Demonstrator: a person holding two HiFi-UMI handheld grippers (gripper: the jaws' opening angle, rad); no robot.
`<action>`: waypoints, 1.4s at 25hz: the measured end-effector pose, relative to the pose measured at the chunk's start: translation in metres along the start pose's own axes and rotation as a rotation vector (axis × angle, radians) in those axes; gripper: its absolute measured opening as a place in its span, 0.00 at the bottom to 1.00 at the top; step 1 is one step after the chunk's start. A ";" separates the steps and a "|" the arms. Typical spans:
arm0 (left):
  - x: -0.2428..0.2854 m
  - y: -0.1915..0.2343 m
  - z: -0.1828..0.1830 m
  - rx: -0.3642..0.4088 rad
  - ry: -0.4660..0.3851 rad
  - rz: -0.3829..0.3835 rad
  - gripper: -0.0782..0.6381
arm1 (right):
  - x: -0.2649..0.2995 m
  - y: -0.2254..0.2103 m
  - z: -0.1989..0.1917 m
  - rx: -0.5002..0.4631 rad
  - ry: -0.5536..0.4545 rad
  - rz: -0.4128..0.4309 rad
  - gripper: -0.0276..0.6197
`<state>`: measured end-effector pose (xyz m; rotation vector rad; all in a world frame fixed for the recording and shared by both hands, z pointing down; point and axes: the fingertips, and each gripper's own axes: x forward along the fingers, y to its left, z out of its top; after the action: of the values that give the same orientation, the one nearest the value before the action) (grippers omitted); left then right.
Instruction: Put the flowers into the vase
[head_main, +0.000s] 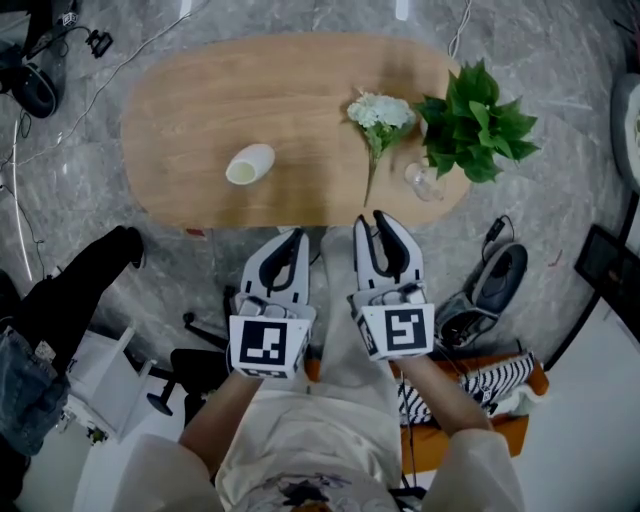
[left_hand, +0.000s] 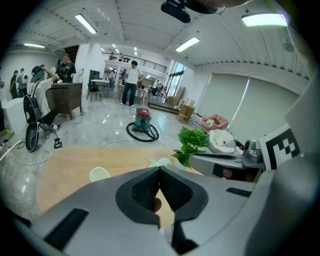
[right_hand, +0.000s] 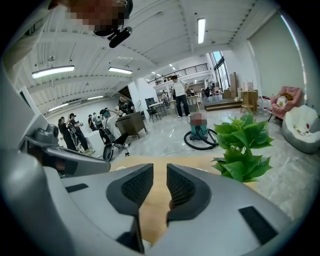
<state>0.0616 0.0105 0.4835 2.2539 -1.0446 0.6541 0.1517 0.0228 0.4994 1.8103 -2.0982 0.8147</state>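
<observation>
A bunch of white flowers (head_main: 380, 112) on a green stem lies on the oval wooden table (head_main: 190, 110), right of middle. A small white vase (head_main: 250, 163) sits left of middle; the left gripper view shows the white vase (left_hand: 99, 174) and the flowers (left_hand: 161, 162) beyond the jaws. Both grippers hang off the table's near edge, apart from everything on it. My left gripper (head_main: 297, 236) has its jaws shut tip to tip on nothing (left_hand: 159, 170). My right gripper (head_main: 371, 218) is open by a narrow gap, with nothing between its pads (right_hand: 160, 167).
A leafy green plant (head_main: 475, 125) in a clear glass jar (head_main: 425, 182) stands at the table's right end, close to the flowers. On the floor are a vacuum-like machine (head_main: 495, 280), a chair base (head_main: 170, 385), cables and a striped bag (head_main: 480, 385). People stand far off.
</observation>
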 end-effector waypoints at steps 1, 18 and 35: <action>0.002 0.000 -0.001 -0.003 0.004 0.001 0.12 | 0.003 -0.003 -0.002 -0.001 0.005 -0.005 0.14; 0.045 0.005 -0.024 -0.034 0.052 0.007 0.12 | 0.041 -0.043 -0.036 0.037 0.068 -0.042 0.24; 0.072 0.020 -0.036 -0.049 0.111 0.026 0.12 | 0.087 -0.080 -0.052 0.100 0.113 -0.093 0.28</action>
<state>0.0799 -0.0131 0.5607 2.1393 -1.0259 0.7474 0.2034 -0.0252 0.6071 1.8499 -1.9196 0.9897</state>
